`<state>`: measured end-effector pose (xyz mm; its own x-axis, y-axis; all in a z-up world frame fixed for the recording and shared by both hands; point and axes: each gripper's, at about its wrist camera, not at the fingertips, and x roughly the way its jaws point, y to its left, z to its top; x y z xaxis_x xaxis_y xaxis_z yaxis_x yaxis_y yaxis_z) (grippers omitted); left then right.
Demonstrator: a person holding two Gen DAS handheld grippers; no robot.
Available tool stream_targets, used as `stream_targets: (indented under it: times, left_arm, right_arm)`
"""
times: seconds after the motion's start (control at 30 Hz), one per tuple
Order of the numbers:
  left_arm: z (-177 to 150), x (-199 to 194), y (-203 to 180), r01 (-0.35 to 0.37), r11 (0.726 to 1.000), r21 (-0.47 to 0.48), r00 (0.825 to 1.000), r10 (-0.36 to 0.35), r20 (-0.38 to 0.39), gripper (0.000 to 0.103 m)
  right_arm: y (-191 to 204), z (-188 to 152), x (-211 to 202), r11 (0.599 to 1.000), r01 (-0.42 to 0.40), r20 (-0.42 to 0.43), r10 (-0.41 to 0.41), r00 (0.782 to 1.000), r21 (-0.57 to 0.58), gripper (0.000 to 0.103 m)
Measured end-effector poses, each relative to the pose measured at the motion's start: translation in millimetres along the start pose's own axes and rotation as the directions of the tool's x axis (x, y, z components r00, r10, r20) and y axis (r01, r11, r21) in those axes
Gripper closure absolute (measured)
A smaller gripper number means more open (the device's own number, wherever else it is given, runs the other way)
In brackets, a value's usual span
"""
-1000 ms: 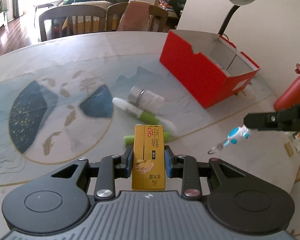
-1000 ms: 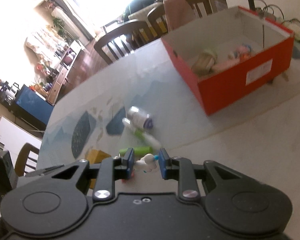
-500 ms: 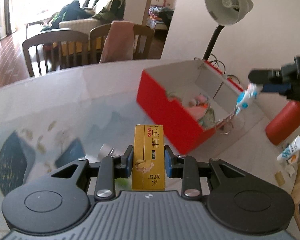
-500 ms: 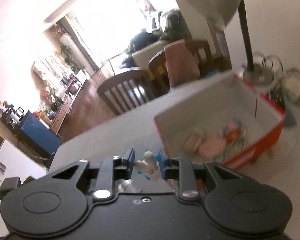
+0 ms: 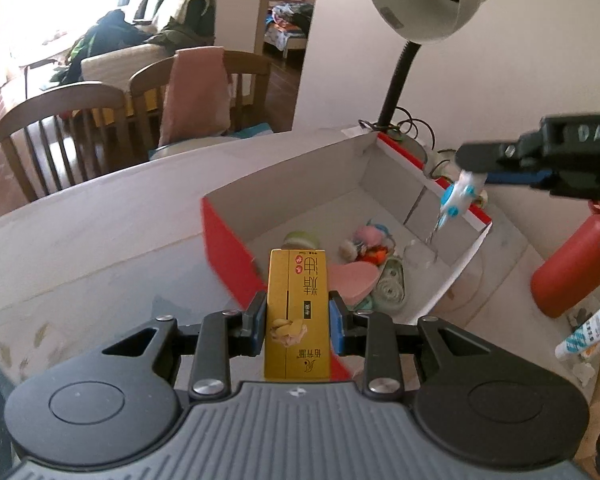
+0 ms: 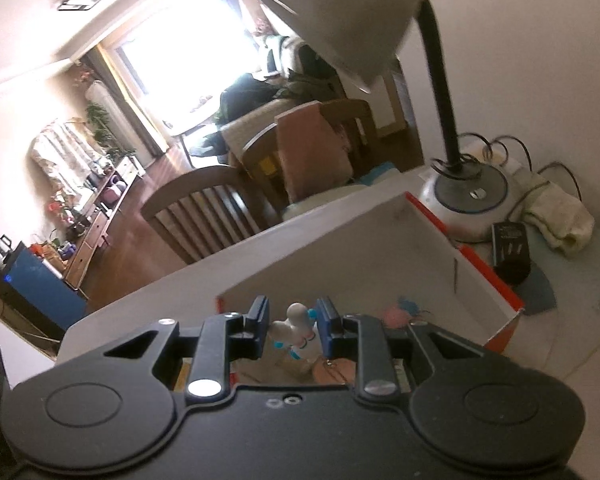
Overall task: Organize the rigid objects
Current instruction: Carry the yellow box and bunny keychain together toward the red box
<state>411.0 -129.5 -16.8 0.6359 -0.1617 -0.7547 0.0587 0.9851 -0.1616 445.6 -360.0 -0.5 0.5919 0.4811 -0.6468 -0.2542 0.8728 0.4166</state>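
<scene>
Left gripper: jaws pinching yellow rectangular carton above red cardboard box. Right gripper: jaws pinching white-and-blue toy figure over box. Release low, onto bare floor.

We see yellow carton upright, tall and narrow, red characters plus garlic-like picture on face, pinched at both sides between blue pads, near edge of red box. Box open-topped, white inside, one corner toward us; inside at carton's 1 o'clock: pink flat piece, pale green round piece, small multicoloured toys. At 2 o'clock, white-and-blue toy figure hangs tilted over box's far rim, gripped at top; right wrist view shows it between pads
</scene>
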Motion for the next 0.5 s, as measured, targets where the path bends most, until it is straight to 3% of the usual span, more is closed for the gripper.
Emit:
stream_targets:
  times: [0.5]
  left_arm:
    - [58,108,-35,0.005,1.0,0.029,0.996,-0.003,-0.092,0.073]
  right_arm:
    - [-58,-9,51,0.996,0.082,-0.04,-0.081,0.996,0.028,0.079]
